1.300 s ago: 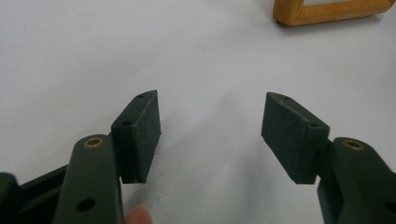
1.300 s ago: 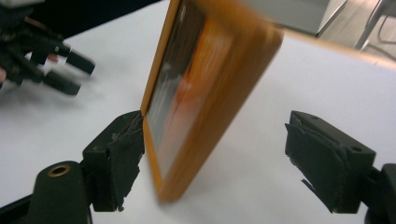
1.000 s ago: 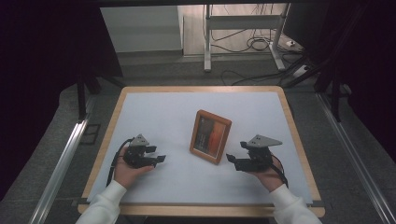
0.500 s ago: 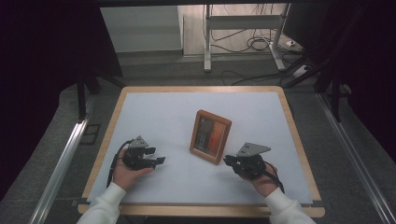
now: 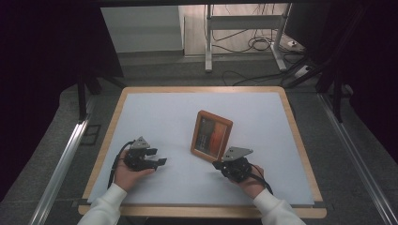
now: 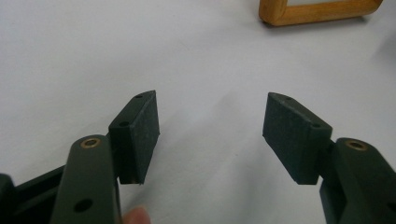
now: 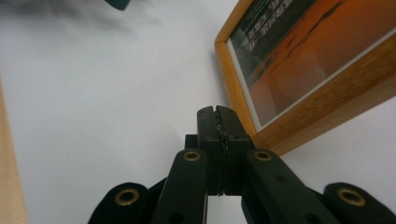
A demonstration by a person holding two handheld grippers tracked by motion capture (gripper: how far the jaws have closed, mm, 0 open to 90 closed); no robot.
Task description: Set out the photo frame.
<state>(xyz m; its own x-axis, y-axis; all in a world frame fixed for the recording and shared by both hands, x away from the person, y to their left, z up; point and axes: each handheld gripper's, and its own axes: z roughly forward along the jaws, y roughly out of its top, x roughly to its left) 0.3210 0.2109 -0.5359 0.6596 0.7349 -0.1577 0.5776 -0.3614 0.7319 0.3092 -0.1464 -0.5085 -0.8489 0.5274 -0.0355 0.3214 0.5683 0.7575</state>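
Right gripper [image 5: 218,164] has slid in from the side toward the picture frame [image 5: 211,135] and dropped a touch, and its jaws have just snapped together with nothing between them — pads pressed flat against each other in the right gripper view, tip sitting just off the frame's near lower corner. Left gripper [image 5: 158,162] hasn't budged: jaws spread wide over bare white table [image 5: 155,112], empty, the frame's wooden edge visible well beyond them in the left gripper view.

That frame sits mid-table, seemingly propped up and leaning back, though from above I can't make out any stand behind it.

Risk from here: a closed tip nudging the corner could skate the frame across the smooth surface or tip it backward, especially since nothing braces the far side. Push too low and the tip simply jams under the wood.

Right hand lies low, wrist angled inward, gripper pointing left toward the frame; left hand rests on the table, gripper pointing right.
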